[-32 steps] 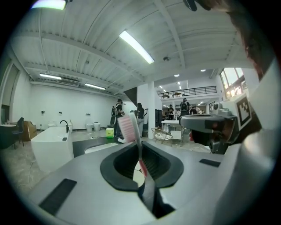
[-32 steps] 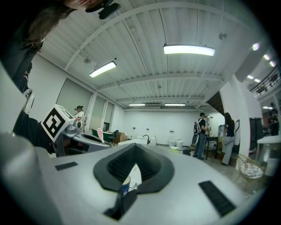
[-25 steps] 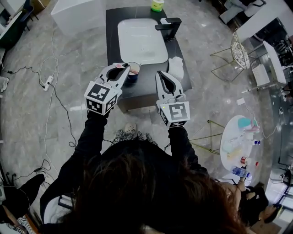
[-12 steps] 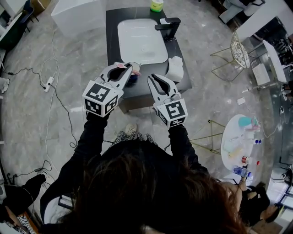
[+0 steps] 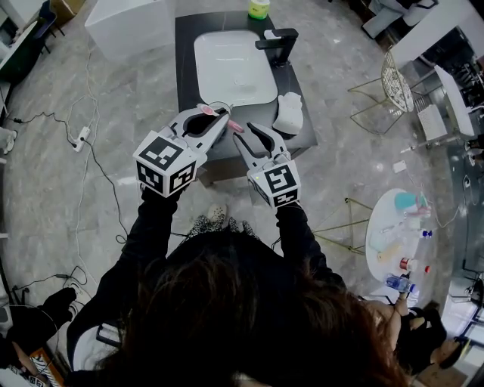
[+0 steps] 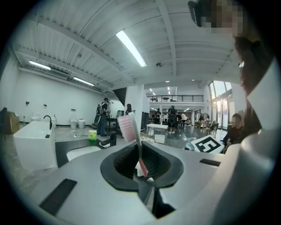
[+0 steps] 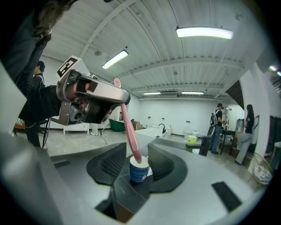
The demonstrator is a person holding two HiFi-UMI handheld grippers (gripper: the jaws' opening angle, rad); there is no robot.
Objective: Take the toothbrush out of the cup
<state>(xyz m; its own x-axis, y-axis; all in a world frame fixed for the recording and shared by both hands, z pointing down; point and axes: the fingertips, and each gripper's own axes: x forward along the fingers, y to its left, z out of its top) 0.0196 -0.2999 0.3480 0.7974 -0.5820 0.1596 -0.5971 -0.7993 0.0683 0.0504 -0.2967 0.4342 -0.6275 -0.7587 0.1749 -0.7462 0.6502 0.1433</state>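
Note:
My left gripper is shut on the pink toothbrush, held above the counter's front edge. In the left gripper view the toothbrush stands between the jaws, bristle head up. My right gripper sits close to the right of it; its jaws have just been opening and stand open. In the right gripper view the small blue cup shows in the gap between the jaws, and the toothbrush slants down from the left gripper with its lower end at the cup's rim. The head view hides the cup.
The black counter holds a white sink, a black faucet, a white cloth and a green container. Cables lie on the floor at left. A wire stool and a small round table stand at right.
The left gripper has lifted with the toothbrush. The right gripper has swung left toward it and dropped a little, and its jaws have gone from shut to open.

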